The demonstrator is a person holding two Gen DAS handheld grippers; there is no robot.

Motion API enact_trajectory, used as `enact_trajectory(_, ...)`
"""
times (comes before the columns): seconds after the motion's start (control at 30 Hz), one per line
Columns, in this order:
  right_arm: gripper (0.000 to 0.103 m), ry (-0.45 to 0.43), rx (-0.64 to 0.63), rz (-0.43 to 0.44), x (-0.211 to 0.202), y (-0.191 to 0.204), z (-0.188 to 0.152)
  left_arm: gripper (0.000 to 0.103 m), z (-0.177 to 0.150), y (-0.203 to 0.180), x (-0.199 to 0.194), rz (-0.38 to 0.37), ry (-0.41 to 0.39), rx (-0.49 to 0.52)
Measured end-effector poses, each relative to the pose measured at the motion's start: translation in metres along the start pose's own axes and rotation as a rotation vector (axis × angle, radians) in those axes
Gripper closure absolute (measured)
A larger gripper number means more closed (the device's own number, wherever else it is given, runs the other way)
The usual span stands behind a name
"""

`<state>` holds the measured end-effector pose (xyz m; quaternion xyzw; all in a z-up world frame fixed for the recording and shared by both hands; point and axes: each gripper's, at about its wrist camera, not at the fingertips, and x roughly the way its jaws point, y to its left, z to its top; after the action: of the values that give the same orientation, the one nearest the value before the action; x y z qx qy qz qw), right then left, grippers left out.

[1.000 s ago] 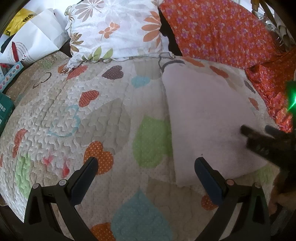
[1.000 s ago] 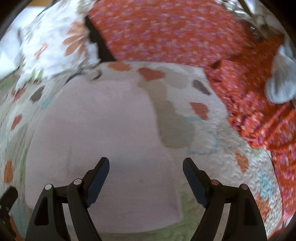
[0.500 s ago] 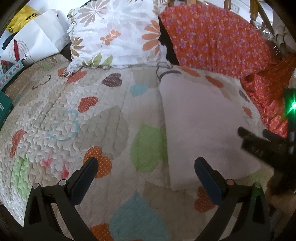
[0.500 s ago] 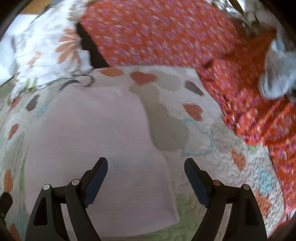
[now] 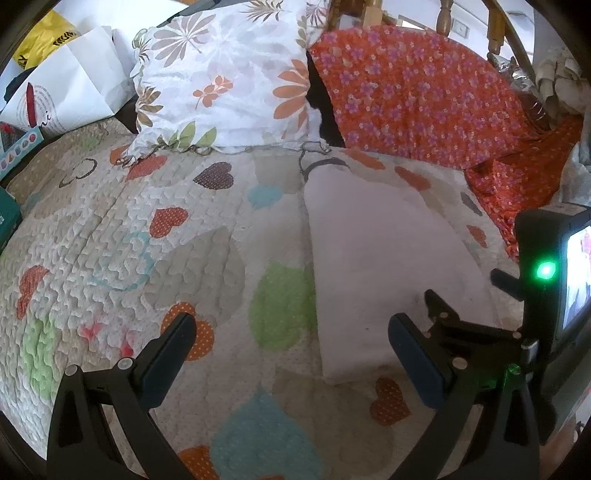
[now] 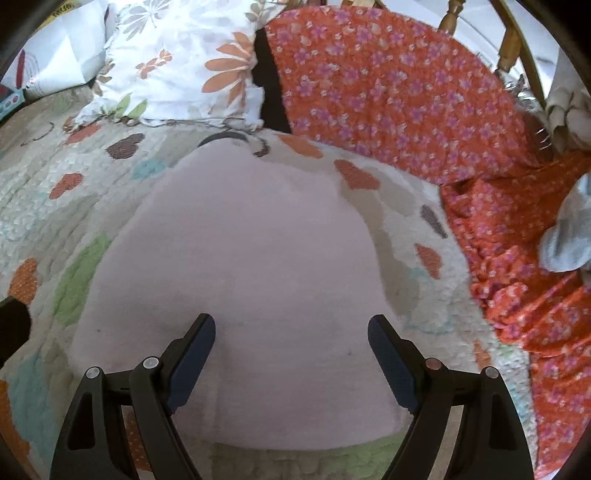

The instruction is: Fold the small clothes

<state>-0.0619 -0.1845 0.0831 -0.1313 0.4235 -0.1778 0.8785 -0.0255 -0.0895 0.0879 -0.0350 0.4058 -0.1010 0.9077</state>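
Pink cloth point(image 6: 240, 266) lies flat on quilt point(image 5: 110, 240); left tool point(image 5: 291, 358) and right tool point(image 6: 291, 354) gape, empty.

A bedroom in a home. A quilted bedspread point(image 5: 155, 258) printed with coloured hearts fills the centre and lower left of the frame. A white pillow point(image 5: 225, 81) with leaf and flower motifs leans at upper centre, an orange floral pillow point(image 5: 413, 96) at upper right. Turned wooden posts of a headboard point(image 5: 495, 33) rise behind them. A white paper shopping bag point(image 5: 70, 88) stands at upper left.
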Motion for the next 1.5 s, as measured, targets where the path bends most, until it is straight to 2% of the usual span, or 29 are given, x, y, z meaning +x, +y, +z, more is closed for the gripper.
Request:
enact_trajectory(0.33, 0.015, 0.014, 0.086, -0.153, -0.016, -0.041, 0.006, 0.000, -0.001, -0.003, 0.001, 0.001, 0.017, 0.016)
enact_trajectory(0.6, 0.014, -0.065, 0.059, -0.264, -0.043, -0.056, 0.011, 0.000, -0.005, -0.001, 0.016, 0.027, 0.057, 0.014)
enact_trajectory(0.87, 0.014, -0.091, 0.060, -0.263, -0.056, -0.061, 0.011, 0.000, -0.009, -0.005, 0.028, 0.041, 0.084, 0.026)
enact_trajectory(1.17, 0.013, -0.074, 0.069, -0.206, -0.056, -0.059, 0.010, 0.000, -0.011, -0.006, 0.032, 0.042, 0.106, 0.027)
enact_trajectory(1.5, 0.013, -0.072, 0.058, -0.217, -0.054, -0.056, 0.009, 0.000, -0.011, -0.006, 0.033, 0.042, 0.107, 0.026)
